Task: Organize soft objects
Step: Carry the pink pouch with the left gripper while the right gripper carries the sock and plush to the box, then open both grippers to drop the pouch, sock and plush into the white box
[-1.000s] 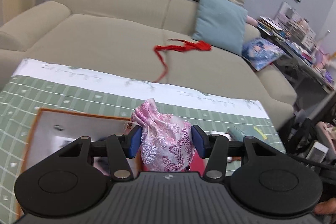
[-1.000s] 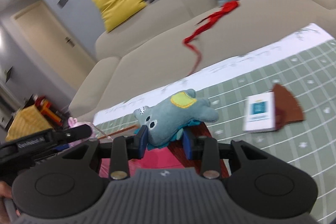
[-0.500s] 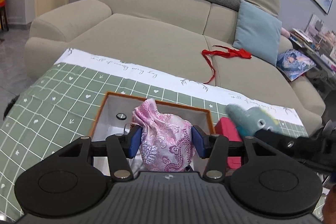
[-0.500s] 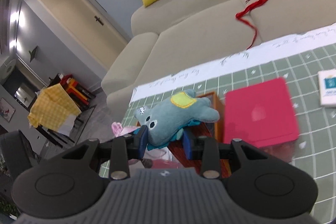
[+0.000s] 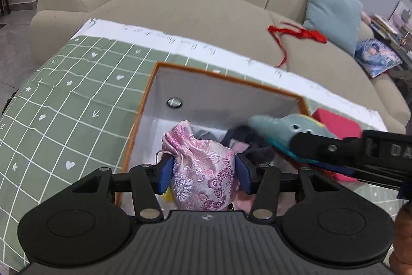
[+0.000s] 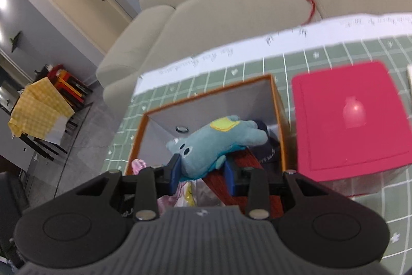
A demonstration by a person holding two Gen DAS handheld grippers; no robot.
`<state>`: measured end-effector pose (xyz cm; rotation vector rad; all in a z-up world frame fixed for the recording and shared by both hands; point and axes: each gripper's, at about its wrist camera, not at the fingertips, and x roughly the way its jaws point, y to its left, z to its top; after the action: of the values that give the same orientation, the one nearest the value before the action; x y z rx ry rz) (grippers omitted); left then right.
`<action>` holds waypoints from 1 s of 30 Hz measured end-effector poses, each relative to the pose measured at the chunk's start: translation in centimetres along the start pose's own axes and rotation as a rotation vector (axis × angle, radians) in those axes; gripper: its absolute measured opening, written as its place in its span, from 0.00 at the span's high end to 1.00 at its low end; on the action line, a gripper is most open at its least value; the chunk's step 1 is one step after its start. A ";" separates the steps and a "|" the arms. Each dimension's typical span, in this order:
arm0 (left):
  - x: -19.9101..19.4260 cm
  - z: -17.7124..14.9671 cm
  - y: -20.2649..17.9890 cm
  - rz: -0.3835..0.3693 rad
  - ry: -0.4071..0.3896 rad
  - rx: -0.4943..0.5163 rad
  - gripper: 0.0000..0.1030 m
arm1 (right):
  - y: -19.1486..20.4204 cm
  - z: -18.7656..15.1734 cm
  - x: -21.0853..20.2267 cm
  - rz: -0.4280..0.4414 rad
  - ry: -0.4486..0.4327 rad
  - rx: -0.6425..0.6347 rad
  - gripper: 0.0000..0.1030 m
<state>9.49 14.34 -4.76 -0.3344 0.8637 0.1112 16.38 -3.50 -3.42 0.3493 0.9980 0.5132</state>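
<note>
Two handheld tools are working over an open box on a bench draped in a green checked cloth (image 5: pixel 77 99) with a white border.

The left tool (image 5: pixel 203 173) is gripping a pink brocade drawstring pouch (image 5: pixel 203 172); its two blue pads are pressing against the pouch's sides, and the gathered neck of the pouch is sticking up and leaning left. The pouch is hanging over the inside of the box (image 5: pixel 226 97), which has an orange rim and pale grey inner walls. A small round metal fitting (image 5: pixel 174 102) is showing on the far inner wall. Dark fabric (image 5: pixel 247 138) and some pink and yellow items are lying in the bottom, though they are too hidden to name.

The right tool (image 6: pixel 203 173) is clamping a teal plush animal (image 6: pixel 219 141) with a yellow patch on its back and two small eyes. The plush is lying sideways between the blue pads, its head pointing left, and it too is hanging above the open box (image 6: pixel 276 99). In the left wrist view the same plush (image 5: pixel 285 126) is coming in from the right, blurred, held over the box's right side.

A closed bright pink box (image 6: pixel 347 120) is sitting on the cloth just to the right of the open one.

Behind the bench a beige sofa (image 5: pixel 200 4) is filling the background, with a red ribbon (image 5: pixel 298 34) lying on its seat and a light blue cushion (image 5: pixel 332 9) leaning against its back
</note>
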 end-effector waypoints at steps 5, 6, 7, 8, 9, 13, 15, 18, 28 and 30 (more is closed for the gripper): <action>0.5 -0.1 0.7 0.077 0.051 0.025 0.44 | 1.3 -1.4 0.8 0.033 0.014 0.003 0.67; 0.4 -0.1 0.7 0.060 0.055 0.030 0.44 | 1.5 -1.7 1.1 0.023 0.017 0.013 0.67; 0.4 -0.1 0.8 0.047 0.064 0.032 0.44 | 1.4 -1.8 1.3 0.009 0.016 0.041 0.67; 0.6 -0.2 0.9 0.044 0.075 0.039 0.44 | 1.4 -2.0 1.4 0.012 0.010 0.084 0.67; 0.6 -0.3 0.8 0.051 0.071 0.058 0.44 | 1.3 -2.1 1.5 0.038 0.006 0.117 0.67; 0.7 -0.9 -0.3 0.098 0.074 0.136 0.44 | 3.0 -2.8 2.4 -0.050 -0.032 0.036 0.67; 0.8 -1.1 -0.4 0.096 0.076 0.141 0.44 | 2.8 -2.9 3.5 -0.067 -0.019 0.044 0.68; 0.9 -1.1 -0.3 0.069 0.080 0.128 0.44 | 2.0 -2.8 5.3 -0.070 0.032 0.088 0.67; 1.0 -1.0 -0.4 0.063 0.083 0.133 0.44 | 2.5 -2.4 3.5 -0.086 0.008 0.000 0.37; 1.1 -1.1 -0.5 0.064 0.082 0.143 0.44 | 2.7 -2.2 3.0 -0.074 -0.002 -0.001 0.36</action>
<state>9.52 13.50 -6.11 -0.1787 0.9587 0.0954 15.13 0.56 -5.27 0.3108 1.0053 0.4457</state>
